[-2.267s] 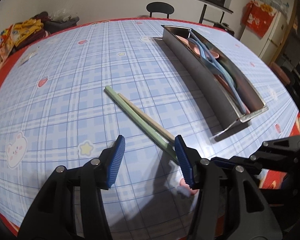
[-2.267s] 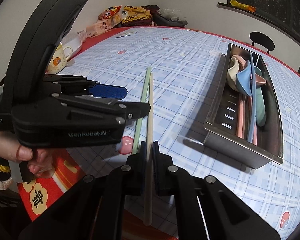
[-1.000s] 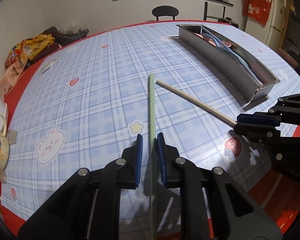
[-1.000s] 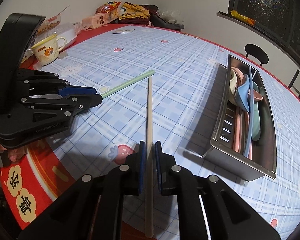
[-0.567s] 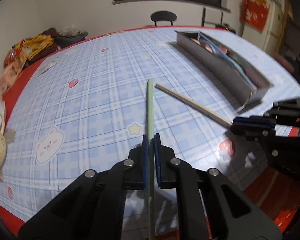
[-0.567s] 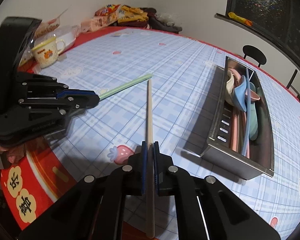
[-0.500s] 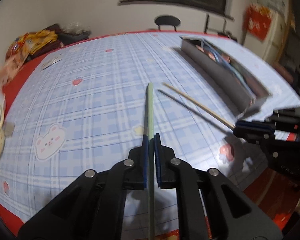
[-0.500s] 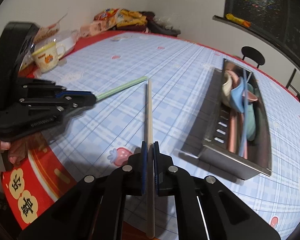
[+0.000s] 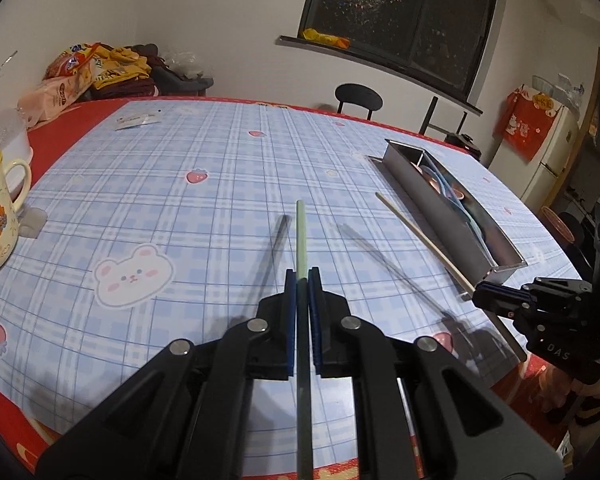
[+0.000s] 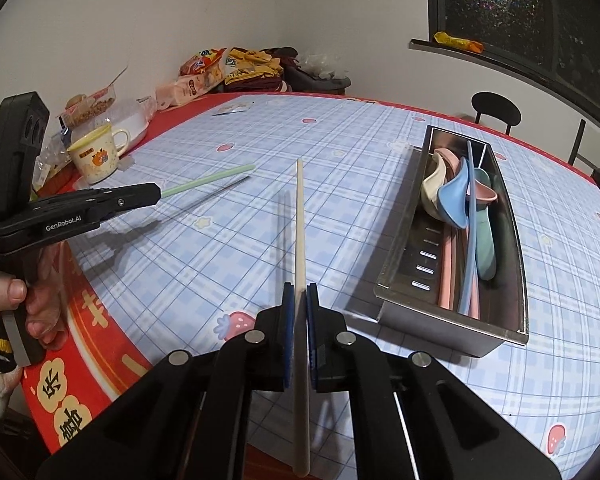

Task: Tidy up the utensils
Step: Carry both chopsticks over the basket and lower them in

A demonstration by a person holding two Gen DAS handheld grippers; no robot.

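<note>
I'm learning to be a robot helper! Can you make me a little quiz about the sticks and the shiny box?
1. True or false: the left gripper holds the green chopstick.
2. The beige chopstick held by the right gripper is: A) lying on the tablecloth, B) lifted above it, C) inside the metal tray.
3. What colour is the big spoon lying on top in the tray?

Key: 1 true. 2 B; its shadow lies apart from it. 3 blue.
</note>
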